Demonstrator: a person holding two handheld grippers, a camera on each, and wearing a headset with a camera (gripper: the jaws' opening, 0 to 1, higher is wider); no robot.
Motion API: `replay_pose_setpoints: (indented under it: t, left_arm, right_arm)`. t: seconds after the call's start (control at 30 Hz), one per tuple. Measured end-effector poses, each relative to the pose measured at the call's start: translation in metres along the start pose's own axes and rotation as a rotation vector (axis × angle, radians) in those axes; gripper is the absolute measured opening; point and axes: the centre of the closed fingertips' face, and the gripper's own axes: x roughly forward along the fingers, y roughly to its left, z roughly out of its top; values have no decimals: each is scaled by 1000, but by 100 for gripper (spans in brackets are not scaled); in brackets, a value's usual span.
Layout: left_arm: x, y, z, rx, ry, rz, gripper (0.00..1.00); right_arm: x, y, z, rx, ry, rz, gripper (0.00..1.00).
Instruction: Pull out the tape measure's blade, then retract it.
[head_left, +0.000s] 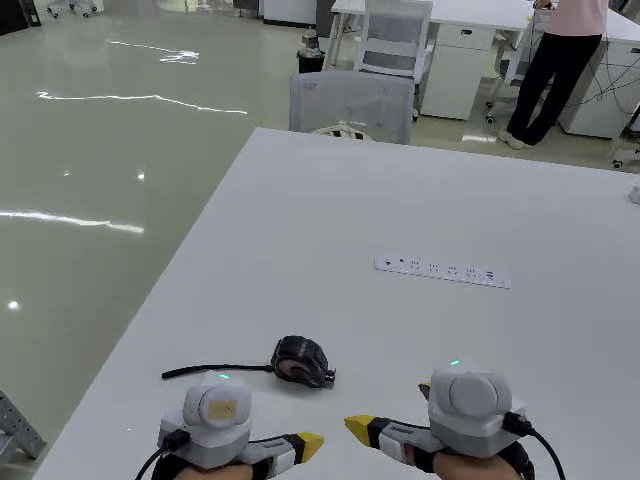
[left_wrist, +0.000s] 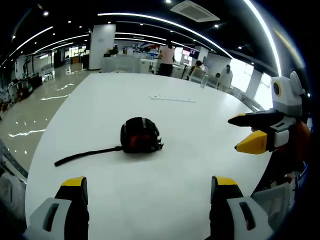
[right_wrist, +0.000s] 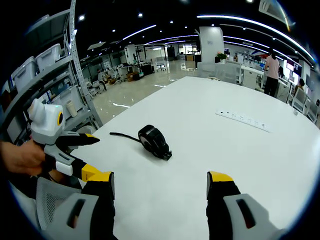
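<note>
A black tape measure (head_left: 300, 361) lies on the white table (head_left: 450, 200), its black wrist strap (head_left: 215, 370) trailing to the left and no blade pulled out. My left gripper (head_left: 300, 445) is near the front edge, just below and left of the case. My right gripper (head_left: 391, 408) sits to the case's lower right, its yellow tips pointing toward the left one. In the left gripper view the tape measure (left_wrist: 140, 135) rests well ahead of the open jaws (left_wrist: 149, 184). It (right_wrist: 154, 141) also lies ahead of the open right jaws (right_wrist: 160, 177). Neither gripper touches it.
A white power strip (head_left: 441, 270) is set into the table beyond the tape measure. A grey chair (head_left: 352, 103) stands at the far table edge. A person (head_left: 560, 60) stands at another desk at the back right. Metal shelving (right_wrist: 45, 65) stands beside the table.
</note>
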Motion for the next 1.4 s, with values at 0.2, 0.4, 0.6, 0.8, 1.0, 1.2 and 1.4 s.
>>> replay_pose_setpoints:
  t: [0.2,0.4,0.6,0.8,1.0,1.2,1.4]
  left_arm:
    - [-11,-1,2,-2,-3,0,100]
    - [-18,0,1,-1,-3,7,100]
    - [-28,-2,-7,3,0,12,100]
    - [-43,-6,-5,-14,-32,6,100]
    - [-55,-6,-6,-24,-38,14,100]
    - [-61,-7,-9,-18,-28,23,100]
    - [-62,-7,-7,-27,-26,27,100]
  right_arm:
    - [-11,3,0,7,-6,5,79]
    - [-23,5,-7,28,-4,2,83]
    - [-36,13,-20,49,6,7,88]
    - [-50,15,-30,68,8,2,91]
    - [-63,13,-29,88,-6,-9,93]
    - [-74,11,-27,101,-15,-23,93]
    - [-78,9,-26,109,-16,-27,94]
